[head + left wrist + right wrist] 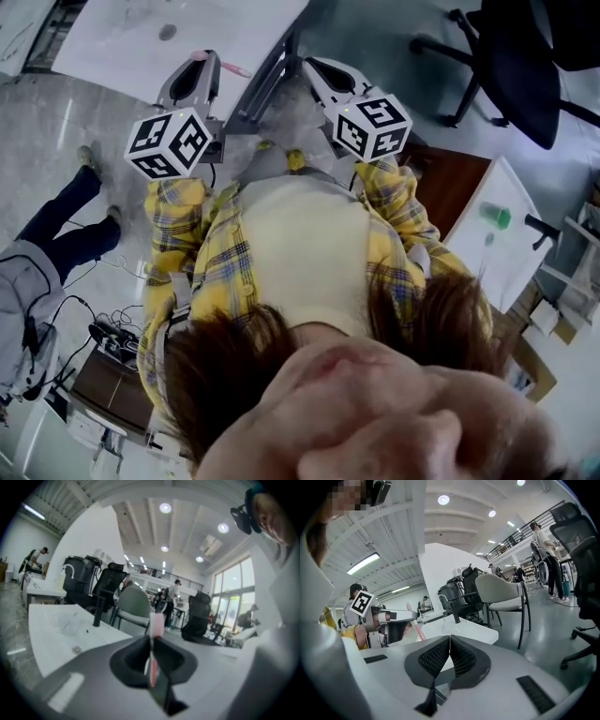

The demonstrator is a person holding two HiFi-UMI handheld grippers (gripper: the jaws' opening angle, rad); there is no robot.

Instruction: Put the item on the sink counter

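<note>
A slim pink and white item (155, 626) stands upright between the jaws of my left gripper (152, 644), which is shut on it. In the head view the item's pink end (232, 69) sticks out to the right of the left gripper (208, 58), over the edge of a white table (122, 42). My right gripper (449, 640) is shut with nothing between its jaws. It is held level beside the left gripper, its tip (314, 66) near the table's corner. The right gripper view shows the left gripper (389, 620) with the pink item (415, 629) slanting out of it.
The white table (51, 630) lies ahead, with a grey chair (133, 604) and black office chairs (511, 56) behind it. A seated person's legs (56, 234) are at the left. A small white stand with a green cup (497, 216) is at the right.
</note>
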